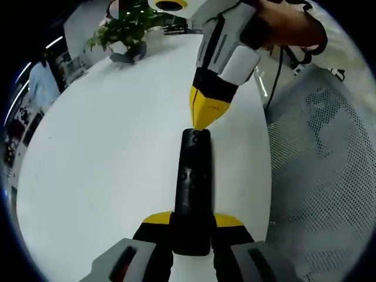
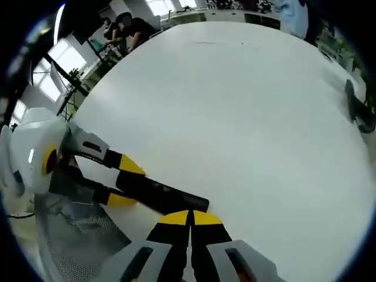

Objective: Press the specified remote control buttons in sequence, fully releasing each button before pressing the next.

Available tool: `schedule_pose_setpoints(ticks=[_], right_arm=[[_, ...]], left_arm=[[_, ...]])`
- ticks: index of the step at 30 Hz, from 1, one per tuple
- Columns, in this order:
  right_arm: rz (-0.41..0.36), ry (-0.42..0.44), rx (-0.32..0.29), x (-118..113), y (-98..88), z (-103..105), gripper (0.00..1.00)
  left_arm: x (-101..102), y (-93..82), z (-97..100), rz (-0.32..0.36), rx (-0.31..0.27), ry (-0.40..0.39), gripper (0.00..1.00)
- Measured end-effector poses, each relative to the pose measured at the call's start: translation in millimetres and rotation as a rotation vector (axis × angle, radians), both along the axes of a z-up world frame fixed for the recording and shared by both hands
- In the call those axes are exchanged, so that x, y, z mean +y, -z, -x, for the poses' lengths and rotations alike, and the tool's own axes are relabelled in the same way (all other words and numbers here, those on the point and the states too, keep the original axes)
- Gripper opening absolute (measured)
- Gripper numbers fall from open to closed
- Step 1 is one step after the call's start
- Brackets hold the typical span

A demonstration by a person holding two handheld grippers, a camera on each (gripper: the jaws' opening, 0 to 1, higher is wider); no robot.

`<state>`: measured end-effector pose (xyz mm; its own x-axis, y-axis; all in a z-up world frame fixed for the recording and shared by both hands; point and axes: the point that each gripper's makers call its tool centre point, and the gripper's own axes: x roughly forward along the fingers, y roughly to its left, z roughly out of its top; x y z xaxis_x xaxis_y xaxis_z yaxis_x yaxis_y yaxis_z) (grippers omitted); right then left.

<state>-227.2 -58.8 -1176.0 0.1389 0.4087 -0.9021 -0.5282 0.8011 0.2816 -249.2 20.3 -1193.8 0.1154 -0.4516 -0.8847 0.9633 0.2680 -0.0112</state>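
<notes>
Two yellow-tipped jaws of the left gripper [image 1: 191, 226] are clamping the near end of a black remote control [image 1: 192, 188], which is lying lengthwise on the white table [image 1: 106, 164] near its right edge. At the remote's far end, the right gripper [image 1: 202, 120] is pointing down with its jaws closed together, its tip touching the top of the remote. Beyond it, a person's hand [image 1: 282, 29] is gripping the tool, and a potted plant [image 1: 126, 32] is sitting at the table's far side.
</notes>
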Motion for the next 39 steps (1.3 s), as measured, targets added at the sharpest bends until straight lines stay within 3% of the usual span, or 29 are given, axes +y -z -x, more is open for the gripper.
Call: schedule_pose_setpoints(ticks=[5, 7, 10, 24, 28, 36, 39], right_arm=[[-0.011, -0.001, 0.022, 1, 4.1, -1, 0.00], [0.043, -0.025, -0.004, -6, 9.1, -4, 0.00], [0.022, -0.023, 0.007, -4, 7.6, -3, 0.00], [0.052, -0.049, 0.038, -2, 10.0, -2, 0.00], [0.016, -0.016, 0.069, -1, 11.5, -4, 0.00], [0.083, -0.028, 0.124, 0, 12.2, -5, 0.00], [0.055, 0.004, 0.145, -2, 10.3, -3, 0.00]], left_arm=[[-1, 0.1, -0.9, -0.018, 0.009, 0.005, 0.23], [-1, 0.2, -0.7, -0.034, 0.015, 0.004, 0.23], [-2, 0.5, -0.5, -0.058, 0.018, 0.006, 0.23], [0, 1.2, -0.9, -0.071, 0.029, 0.005, 0.24], [0, 1.5, -1.1, -0.074, 0.031, 0.004, 0.24], [0, 1.9, -0.9, -0.069, 0.029, -0.012, 0.24], [0, 2.0, -0.9, -0.071, 0.030, -0.010, 0.24]])
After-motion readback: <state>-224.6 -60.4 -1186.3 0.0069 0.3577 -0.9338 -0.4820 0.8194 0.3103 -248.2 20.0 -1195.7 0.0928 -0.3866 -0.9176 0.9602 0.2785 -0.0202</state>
